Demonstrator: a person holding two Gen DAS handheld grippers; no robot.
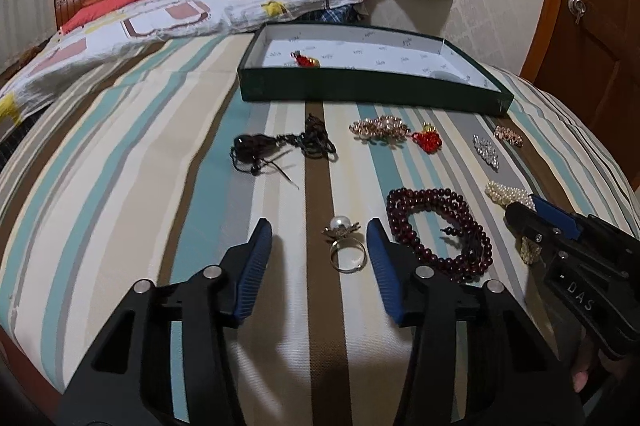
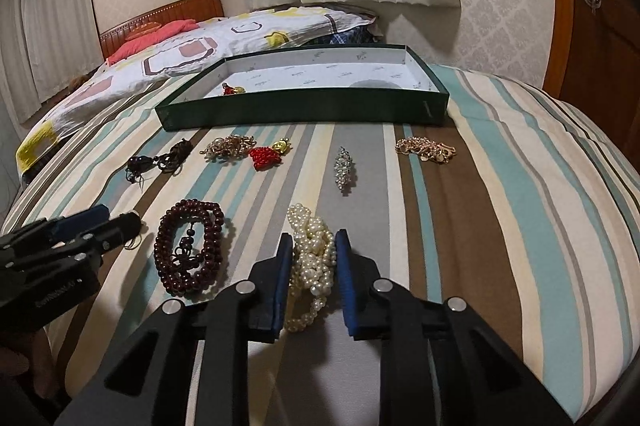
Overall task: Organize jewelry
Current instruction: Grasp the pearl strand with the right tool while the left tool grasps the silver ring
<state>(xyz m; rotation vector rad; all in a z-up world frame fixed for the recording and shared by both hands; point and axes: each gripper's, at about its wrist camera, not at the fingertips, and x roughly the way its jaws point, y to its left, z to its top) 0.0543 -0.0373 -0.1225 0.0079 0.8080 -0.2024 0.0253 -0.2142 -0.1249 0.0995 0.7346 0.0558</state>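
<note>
While right hand-held gripper (image 2: 311, 246) straddles pearl strand (image 2: 312, 258), lower centre, part-closed: light, slippery, floppy; pinch bunched middle. Left hand-held gripper (image 1: 319, 232) wide open, empty, around ring (image 1: 346, 246).

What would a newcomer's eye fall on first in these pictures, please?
Probably the green box at the far end of the striped bed, with one red charm inside. Next, the jewelry in front of it: the right tool straddles a pearl strand, apparently not yet clamped, and the open left tool frames a pearl ring beside dark red beads.
</note>
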